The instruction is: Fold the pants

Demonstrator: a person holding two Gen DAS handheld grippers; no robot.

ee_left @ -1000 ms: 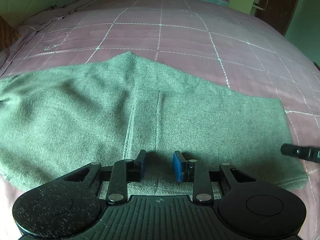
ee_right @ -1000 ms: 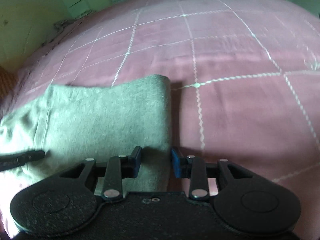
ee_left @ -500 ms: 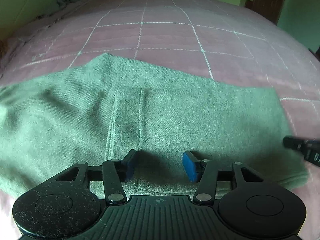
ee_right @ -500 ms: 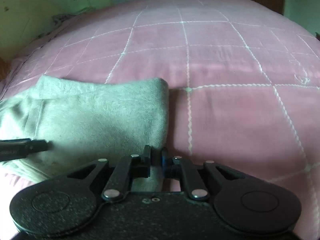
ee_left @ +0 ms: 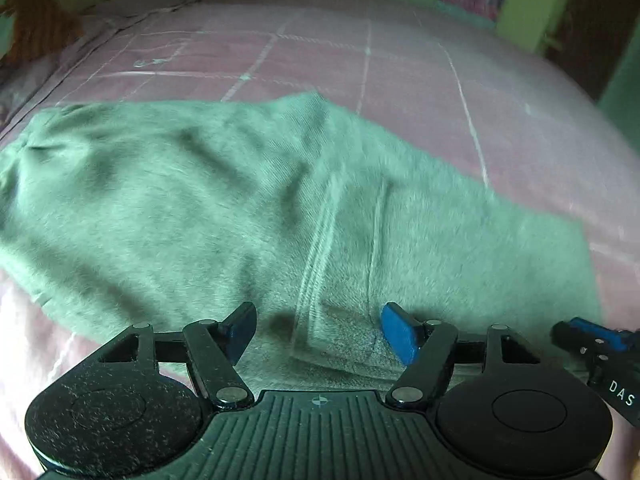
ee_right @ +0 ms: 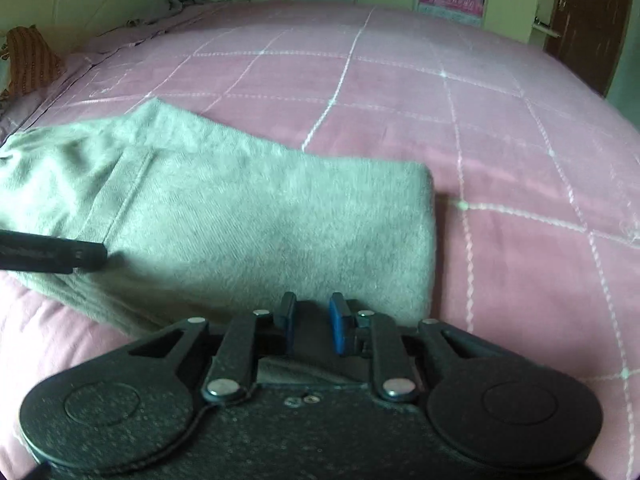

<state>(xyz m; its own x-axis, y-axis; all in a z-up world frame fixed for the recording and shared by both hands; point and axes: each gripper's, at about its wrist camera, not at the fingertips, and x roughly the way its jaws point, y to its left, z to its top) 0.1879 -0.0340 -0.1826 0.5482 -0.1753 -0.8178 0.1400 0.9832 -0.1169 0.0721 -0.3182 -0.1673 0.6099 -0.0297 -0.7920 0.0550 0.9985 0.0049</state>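
Hovering over the near hem, left gripper [ee_left: 316, 330] gapes wide, right gripper [ee_right: 311, 324] narrow, probably holding nothing; pants [ee_left: 224, 208] lie on the bed [ee_right: 500, 128], long axis running left, right gripper nearest the end.

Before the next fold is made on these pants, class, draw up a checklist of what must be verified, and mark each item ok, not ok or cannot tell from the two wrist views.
1. Left gripper open and ready to grasp: ok, its jaws stand wide apart over the near edge of the pants.
2. Right gripper open: ok, a gap shows between its pads.
3. Either gripper holding cloth: not ok, neither is shut on it.
4. Pants lying flat on the bedspread: ok, only shallow wrinkles.
5. Right end squarely folded: ok.
6. Layers underneath aligned: cannot tell.
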